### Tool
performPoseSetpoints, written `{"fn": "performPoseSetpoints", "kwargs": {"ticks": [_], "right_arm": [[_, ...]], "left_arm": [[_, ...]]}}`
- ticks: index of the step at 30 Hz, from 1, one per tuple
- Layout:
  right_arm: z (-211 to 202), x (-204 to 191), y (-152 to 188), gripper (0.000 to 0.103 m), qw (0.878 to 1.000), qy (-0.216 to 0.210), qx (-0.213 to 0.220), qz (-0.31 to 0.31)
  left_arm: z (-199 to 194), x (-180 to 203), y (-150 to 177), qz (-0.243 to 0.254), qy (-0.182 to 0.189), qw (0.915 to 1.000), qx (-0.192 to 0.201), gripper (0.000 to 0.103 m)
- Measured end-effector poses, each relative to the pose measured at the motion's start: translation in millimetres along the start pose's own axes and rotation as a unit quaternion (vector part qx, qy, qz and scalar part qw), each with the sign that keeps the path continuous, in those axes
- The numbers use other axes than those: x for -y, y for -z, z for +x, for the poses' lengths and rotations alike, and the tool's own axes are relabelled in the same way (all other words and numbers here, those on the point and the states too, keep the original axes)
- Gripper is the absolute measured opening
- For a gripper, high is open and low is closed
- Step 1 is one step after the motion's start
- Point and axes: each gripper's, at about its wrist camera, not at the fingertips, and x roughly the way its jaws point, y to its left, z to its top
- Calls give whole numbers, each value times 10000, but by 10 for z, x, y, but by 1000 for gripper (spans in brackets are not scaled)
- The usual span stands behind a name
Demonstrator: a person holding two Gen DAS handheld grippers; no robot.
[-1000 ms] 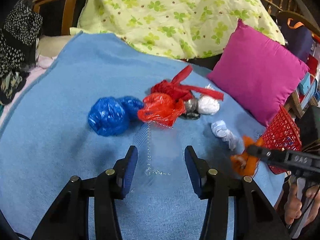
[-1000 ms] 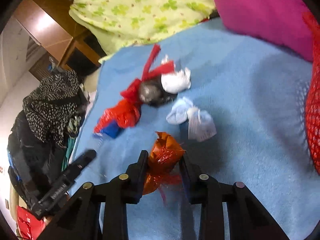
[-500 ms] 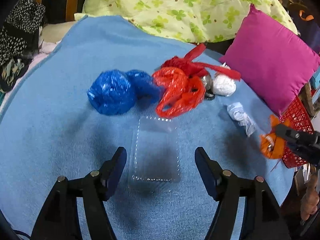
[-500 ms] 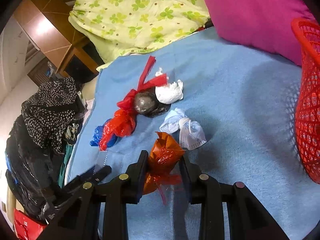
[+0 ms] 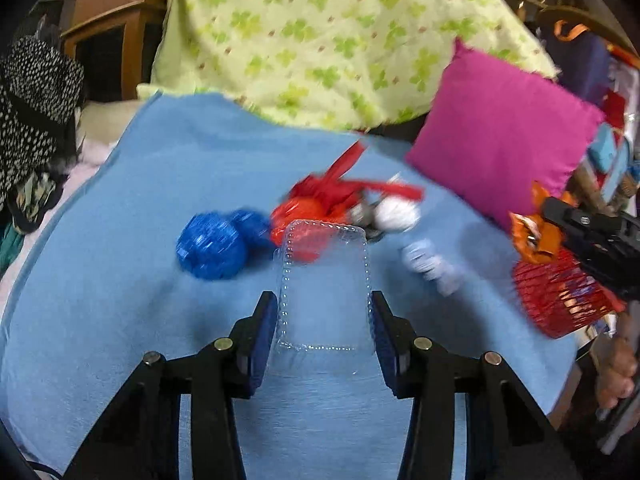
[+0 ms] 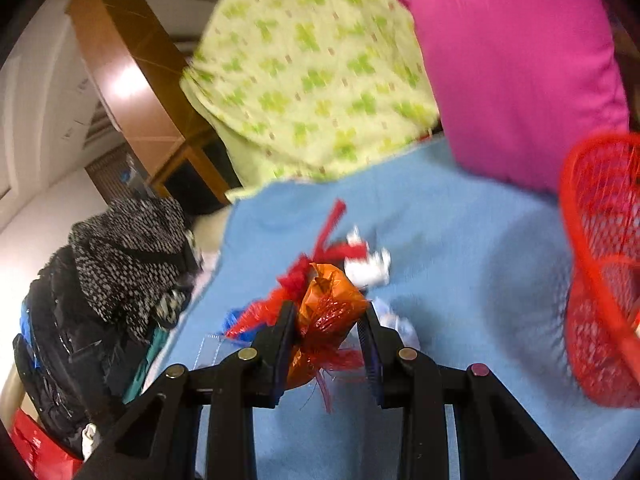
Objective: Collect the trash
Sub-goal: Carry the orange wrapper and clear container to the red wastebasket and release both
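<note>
A clear plastic container [image 5: 324, 272] sits between the blue pads of my left gripper [image 5: 323, 300]. The jaws are closing and the pads press its two long sides, with its far end tipped up off the blue blanket [image 5: 120, 280]. Behind it lie a blue bag [image 5: 212, 246], a red bag [image 5: 308, 204], a white ball [image 5: 396, 214] and a crumpled white wrapper [image 5: 430, 264]. My right gripper [image 6: 328, 310] is shut on a crinkled orange bag [image 6: 320, 336] and holds it in the air, left of the red mesh basket [image 6: 600, 264].
A pink cushion [image 5: 500, 152] and green floral bedding [image 5: 320, 40] rise behind the trash. The red basket [image 5: 560, 296] stands at the blanket's right edge. A pile of dark clothes [image 6: 100, 280] lies off the left side. A hand [image 5: 616, 376] shows at far right.
My left gripper opened wide around the clear container, then closed on its sides and tipped it up. My right gripper rose with the orange bag, and the red basket came nearer.
</note>
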Motion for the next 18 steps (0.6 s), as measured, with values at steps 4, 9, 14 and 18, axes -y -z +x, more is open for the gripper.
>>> {"fn": "performPoseSetpoints", "kwargs": {"ticks": [4,9,14,18], "right_arm": [[-284,-39,-80,33,9981,106,567,-214],[-588,108,-183,33,9942,214,1047,-78],[-905,400,-303,33,9879,327,1497,245],[-1176,675,-370,33,9803,465,1838,549]], "left_arm": [[-163,306,-128,233,67,9994,254,48],[-291,733,-314,622,92,9968,494,48],[-328,1151,-457,956,198,9931,657,49],[-360,1524,-535,1270,329,9883,777,49]]}}
